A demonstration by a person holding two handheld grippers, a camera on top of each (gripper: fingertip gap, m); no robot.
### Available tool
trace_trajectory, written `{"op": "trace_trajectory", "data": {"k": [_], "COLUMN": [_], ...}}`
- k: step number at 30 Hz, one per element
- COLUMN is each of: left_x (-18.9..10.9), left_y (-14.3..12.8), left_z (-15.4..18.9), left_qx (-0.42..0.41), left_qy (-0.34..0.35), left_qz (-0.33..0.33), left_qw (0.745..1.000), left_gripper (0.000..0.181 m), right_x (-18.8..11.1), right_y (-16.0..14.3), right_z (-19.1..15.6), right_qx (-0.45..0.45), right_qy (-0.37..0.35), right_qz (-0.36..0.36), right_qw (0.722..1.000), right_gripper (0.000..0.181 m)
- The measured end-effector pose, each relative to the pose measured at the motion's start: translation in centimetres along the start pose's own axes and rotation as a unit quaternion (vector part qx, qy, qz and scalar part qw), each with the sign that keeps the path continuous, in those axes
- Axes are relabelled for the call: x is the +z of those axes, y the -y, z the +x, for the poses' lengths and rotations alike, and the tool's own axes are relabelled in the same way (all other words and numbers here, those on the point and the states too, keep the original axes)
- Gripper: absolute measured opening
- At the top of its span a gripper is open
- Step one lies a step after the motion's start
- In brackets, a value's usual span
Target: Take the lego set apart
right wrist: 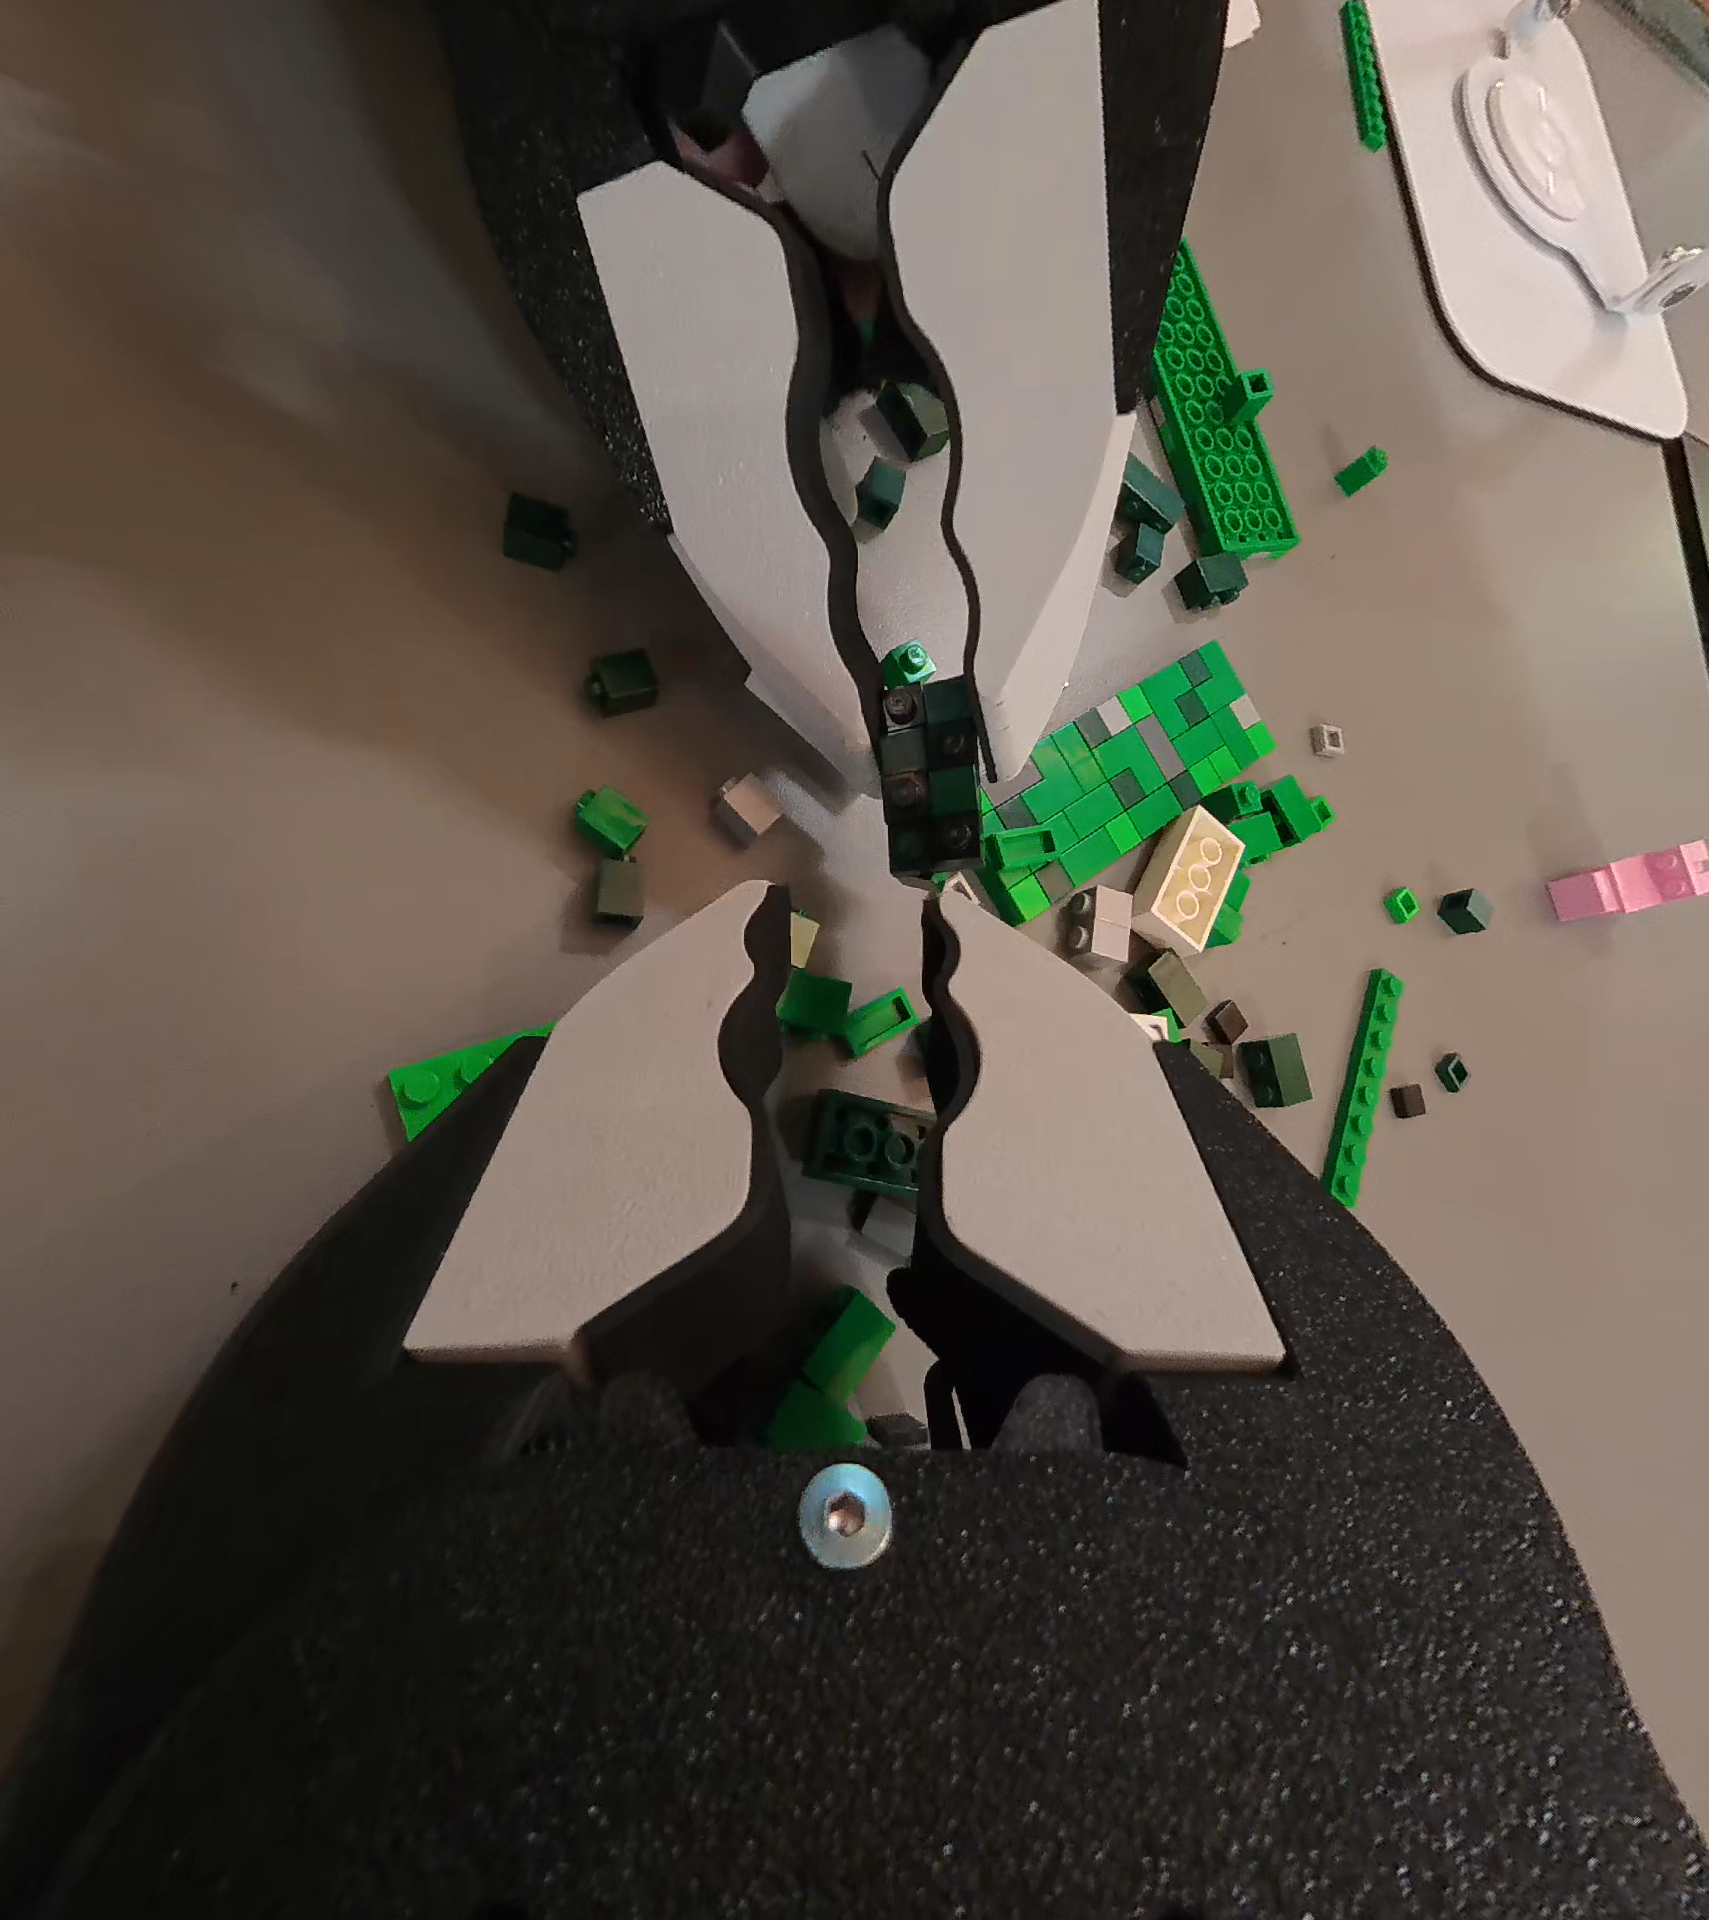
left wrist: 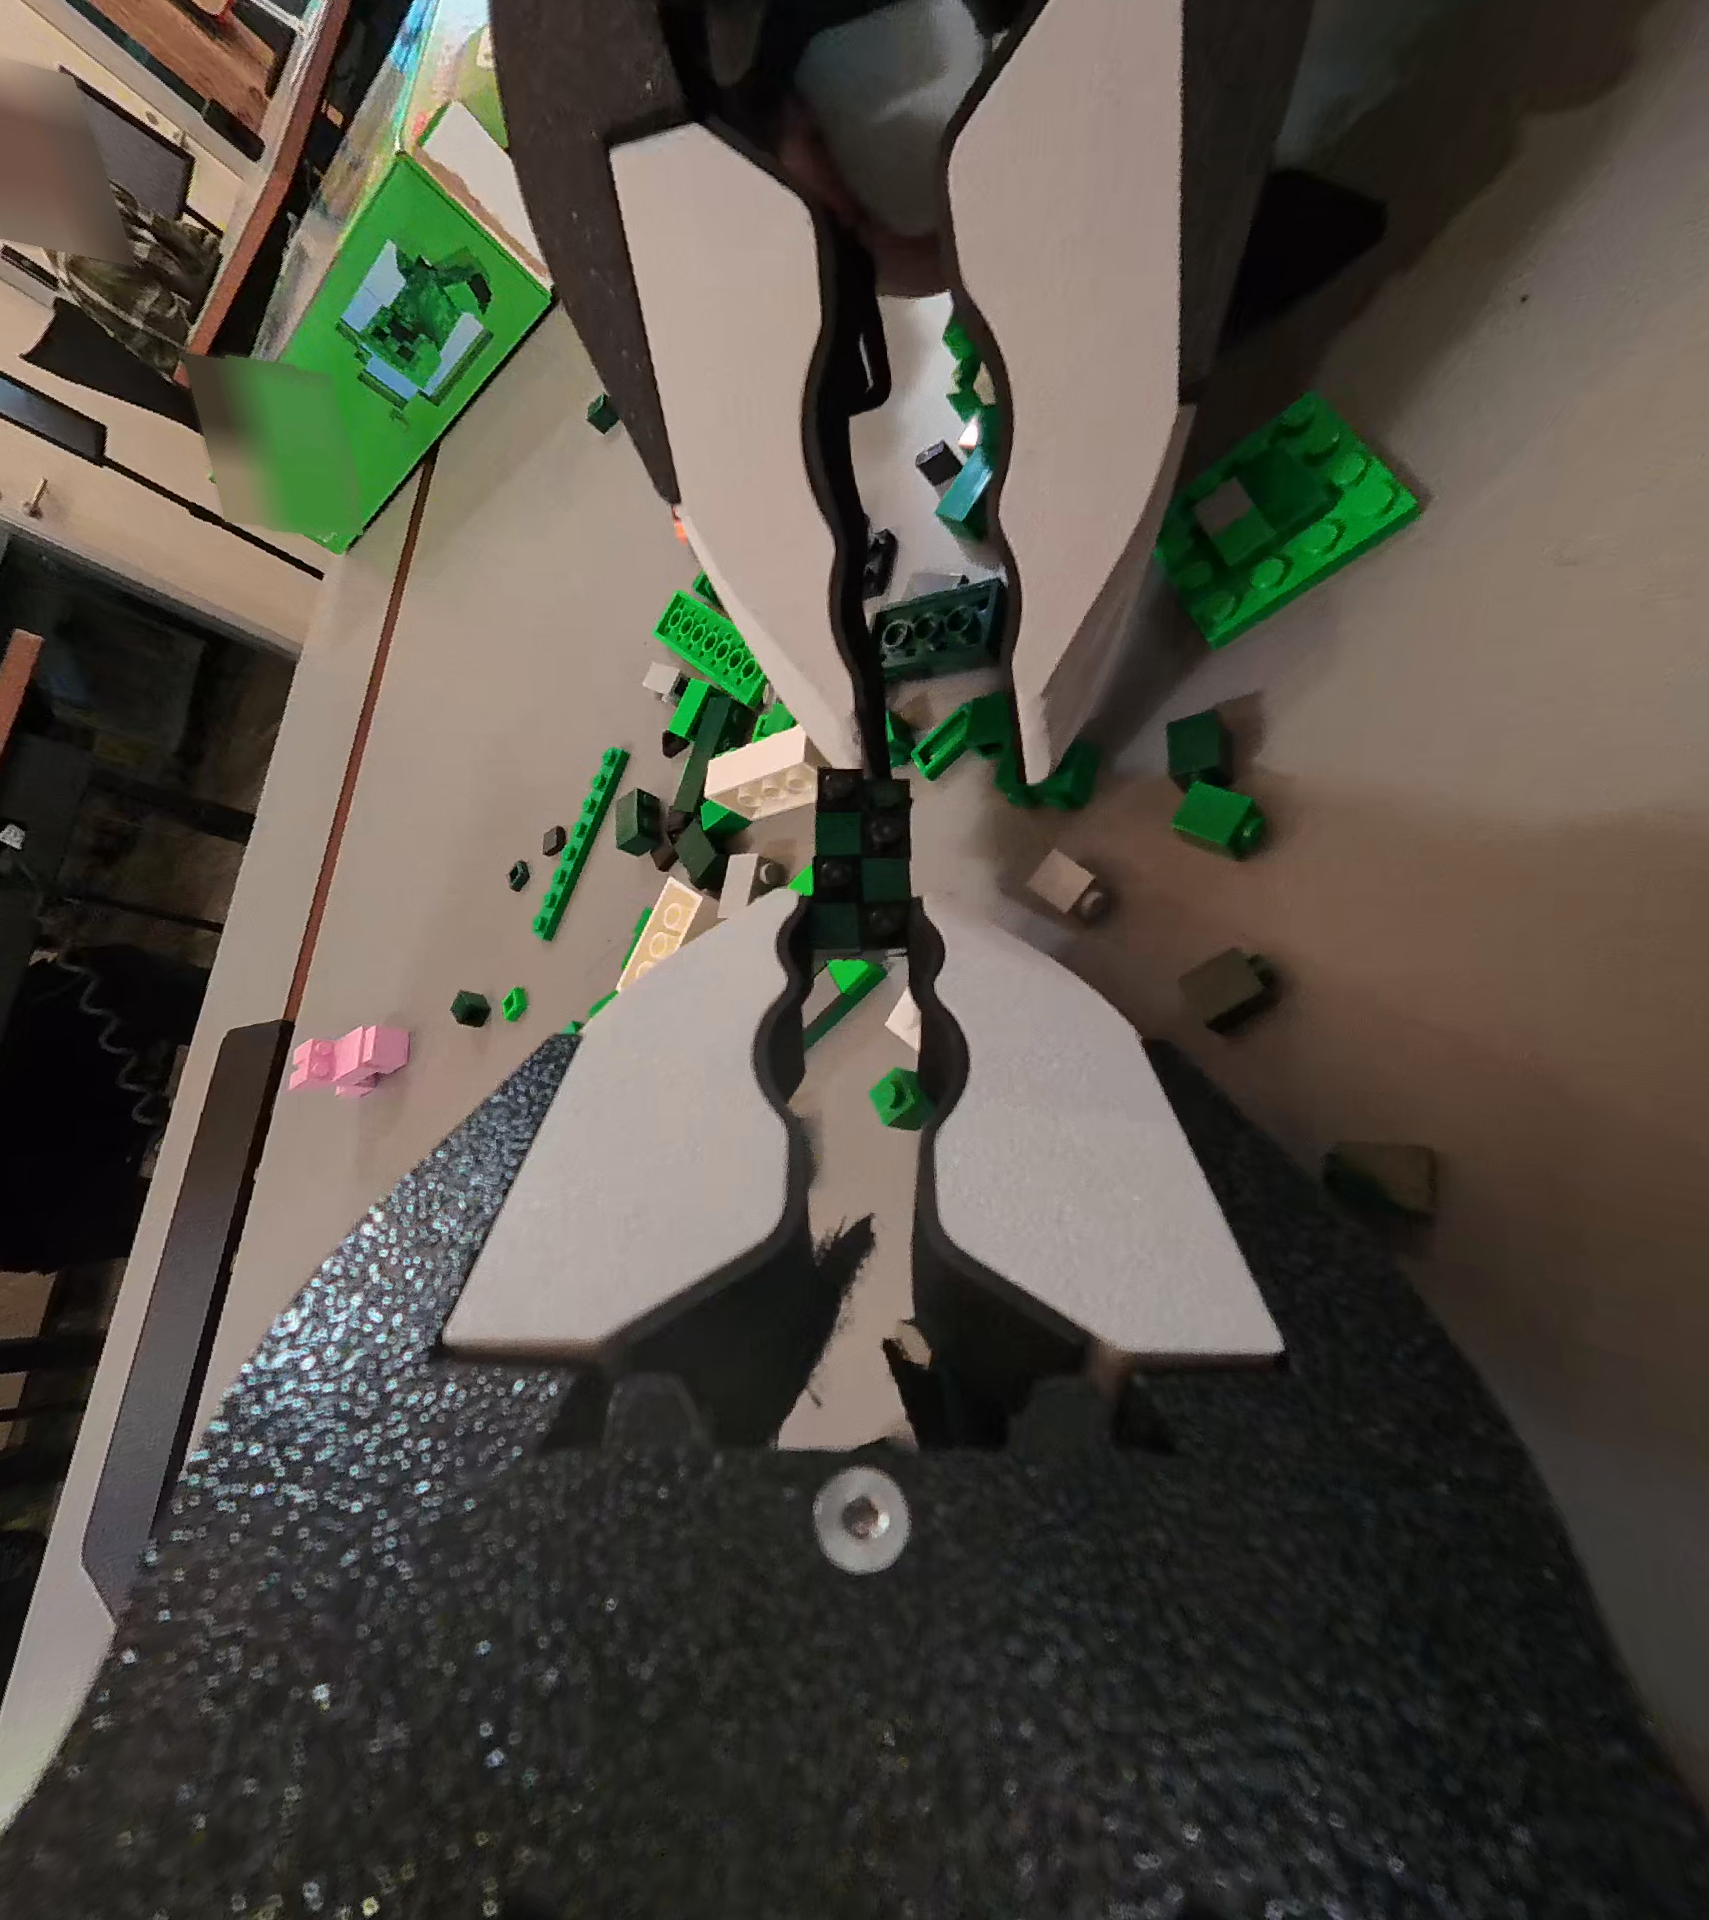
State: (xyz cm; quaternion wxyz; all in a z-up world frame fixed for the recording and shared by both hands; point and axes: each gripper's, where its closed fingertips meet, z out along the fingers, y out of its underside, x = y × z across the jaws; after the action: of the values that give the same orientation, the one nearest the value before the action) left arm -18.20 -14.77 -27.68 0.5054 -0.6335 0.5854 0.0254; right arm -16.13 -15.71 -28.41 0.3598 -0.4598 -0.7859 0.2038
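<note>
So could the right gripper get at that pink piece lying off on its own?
Probably yes. The right gripper has its jaws apart and empty, and the pink piece lies alone on bare table, with only two small green bricks nearby. It would first have to leave the dark stack.

Right tongs at lower centre of the frame, tips slightly parted just below a dark green and black brick stack. Opposite, left tongs reaching down from the top, clamped on the stack's upper end. Grey table beneath, strewn with loose green bricks. Patchwork green plate right of centre, a cream brick resting against it. Long green studded plate at upper right. Pink piece at far right. Thin green strip at lower right. White stand base in the top right corner.
</note>
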Motion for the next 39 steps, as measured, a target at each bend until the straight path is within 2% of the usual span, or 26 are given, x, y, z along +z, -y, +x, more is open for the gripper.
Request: {"op": "trace_trajectory", "data": {"k": [5, 14, 21, 25, 32, 39], "left_x": [-0.1, -0.9, -1.1, -1.0, -0.8, -0.5], "left_y": [-0.3, 0.2, 0.6, 0.8, 0.9, 0.6], "left_z": [-0.6, -1.4, -0.4, 0.1, 0.8, 1.0], "left_qx": [0.0, -0.031, -0.019, -0.018, -0.037, -0.088], "left_qy": [0.01, 0.015, -0.012, -0.027, -0.053, -0.073], "left_qz": [-0.011, 0.013, 0.034, 0.034, 0.035, 0.02], "left_qw": [1.0, 0.999, 0.999, 0.999, 0.997, 0.993], "left_gripper": [0.017, 0.017, 0.017, 0.017, 0.017, 0.017], "right_x": [-0.1, -0.5, -0.7, -0.7, -0.7, -0.5], "right_y": [0.2, 0.8, 0.7, 1.2, 1.8, 1.6], "right_z": [0.1, 0.5, 0.2, 0.6, 0.3, 0.5], "right_qx": [0.0, -0.012, -0.003, -0.01, -0.013, -0.092], "right_qy": [-0.002, -0.021, -0.006, -0.028, -0.021, -0.064], "right_qz": [0.001, 0.011, 0.025, 0.036, 0.06, 0.023], "right_qw": [1.0, 1.0, 1.0, 0.999, 0.998, 0.993], "right_gripper": [0.028, 0.033, 0.018, 0.019, 0.016, 0.016]}}
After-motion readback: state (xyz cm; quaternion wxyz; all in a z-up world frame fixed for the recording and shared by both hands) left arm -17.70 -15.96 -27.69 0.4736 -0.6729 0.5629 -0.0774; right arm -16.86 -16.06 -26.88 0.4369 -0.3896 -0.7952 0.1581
